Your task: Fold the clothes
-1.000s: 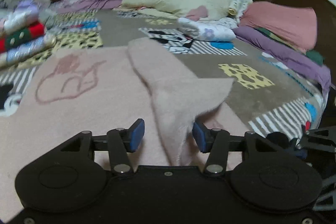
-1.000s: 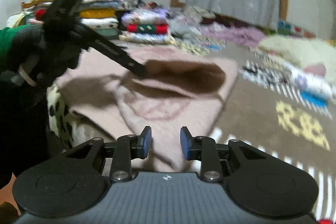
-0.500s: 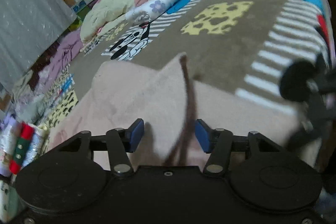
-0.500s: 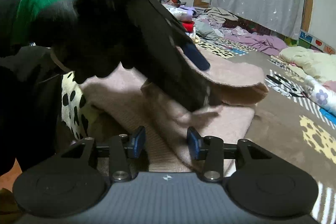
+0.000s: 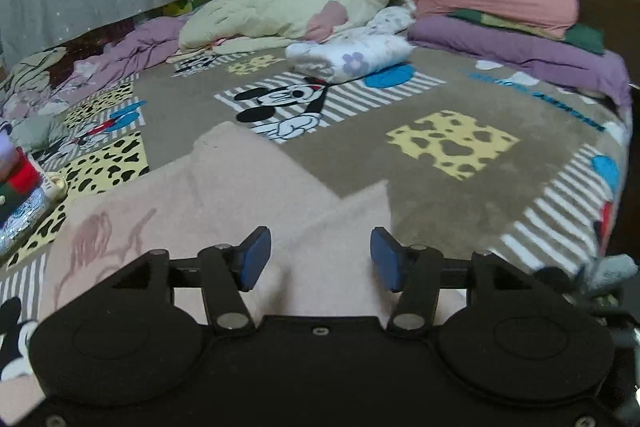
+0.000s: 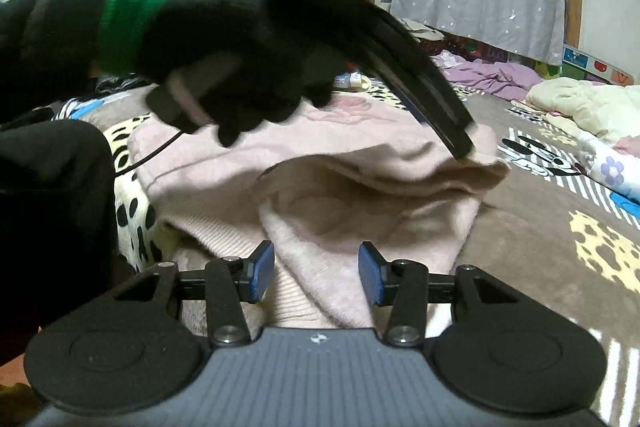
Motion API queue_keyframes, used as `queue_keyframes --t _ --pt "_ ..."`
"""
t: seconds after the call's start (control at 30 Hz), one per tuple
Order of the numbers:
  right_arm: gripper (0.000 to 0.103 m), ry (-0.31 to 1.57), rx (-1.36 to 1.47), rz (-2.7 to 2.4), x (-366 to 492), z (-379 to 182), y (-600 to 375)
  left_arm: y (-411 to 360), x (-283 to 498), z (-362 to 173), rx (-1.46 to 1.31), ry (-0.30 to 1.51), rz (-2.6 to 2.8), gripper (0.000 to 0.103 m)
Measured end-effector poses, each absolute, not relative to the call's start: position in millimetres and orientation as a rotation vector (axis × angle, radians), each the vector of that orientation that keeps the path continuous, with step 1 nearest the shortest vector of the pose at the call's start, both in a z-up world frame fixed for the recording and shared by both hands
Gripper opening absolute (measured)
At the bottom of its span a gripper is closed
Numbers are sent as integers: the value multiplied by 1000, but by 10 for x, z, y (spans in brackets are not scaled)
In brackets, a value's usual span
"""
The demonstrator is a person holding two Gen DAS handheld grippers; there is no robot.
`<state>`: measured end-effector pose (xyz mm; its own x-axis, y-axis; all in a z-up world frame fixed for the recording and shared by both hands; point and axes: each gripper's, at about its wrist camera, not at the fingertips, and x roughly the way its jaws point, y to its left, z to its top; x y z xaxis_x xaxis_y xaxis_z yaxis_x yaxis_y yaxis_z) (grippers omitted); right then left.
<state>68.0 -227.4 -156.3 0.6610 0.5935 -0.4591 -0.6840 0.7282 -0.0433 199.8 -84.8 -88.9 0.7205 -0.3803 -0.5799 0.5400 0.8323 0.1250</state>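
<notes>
Spreading across the lower left of the left wrist view, a pink sweater (image 5: 192, 203) lies on a cartoon-print blanket (image 5: 448, 99), one sleeve (image 5: 340, 247) folded over its body. The left gripper (image 5: 320, 259) hovers with fingers parted and holding nothing; a second ago that sleeve hung upright between them, so it has just been laid down.

Seen from the right wrist view, the right gripper (image 6: 316, 273), fingers apart and empty, sits over the sweater's ribbed hem (image 6: 224, 231) at lower centre. At the centre-right, the left gripper's tips touch the folded layer, held by a black-gloved hand (image 6: 240, 43) that has swung in since. One side fold looks placed; more folding likely remains.
</notes>
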Motion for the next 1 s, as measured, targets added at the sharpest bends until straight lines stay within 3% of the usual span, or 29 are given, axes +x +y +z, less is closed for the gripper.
queue_keyframes --t 0.27,0.33,0.43,0.73,1.0 --pt "48 447 -218 760 702 -1581 -2265 -1389 1750 -1317 701 561 -520 55" --pt "48 447 -223 769 699 -1576 -2248 -1381 1847 -1366 679 568 -482 30" --pt "48 441 -224 770 687 -1563 -2219 -1161 2047 -1235 429 598 -446 8" --pt "52 463 -206 769 731 -1595 -2249 -537 2617 -851 -301 635 -318 6" --pt "52 483 -144 782 785 -1597 -2334 -807 2878 -885 -326 621 -209 5"
